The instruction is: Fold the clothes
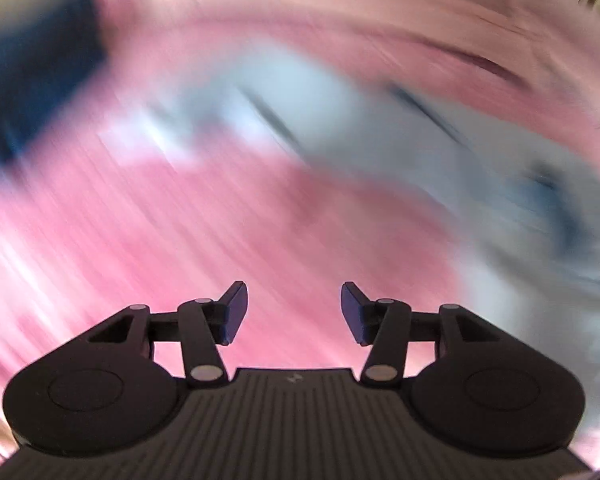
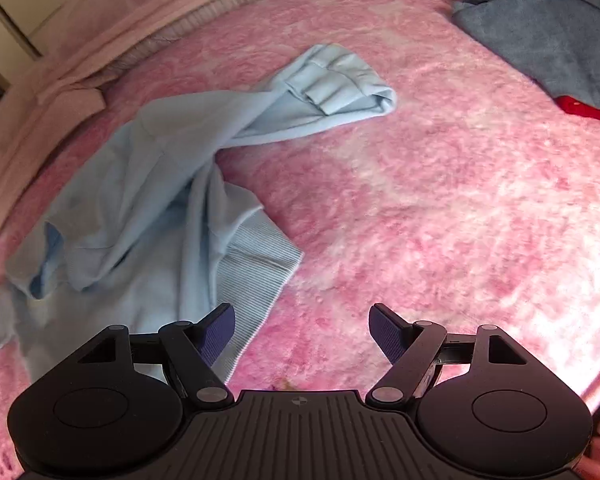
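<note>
Both claws spread wide, nothing held in either.

The left claw [image 1: 294, 312] has its two blue-padded fingers [image 1: 236, 312] well apart, with only empty space between the pads; its black linkage arms and round pivot housings are sharp in the left wrist view, while all beyond them is smeared by blur. The right claw [image 2: 302, 334] is likewise spread, its ribbed blue pads [image 2: 386, 334] angled outward and apart, gripping nothing. Its left finger shows in front of pale blue cloth; whether it touches cannot be told.
</note>
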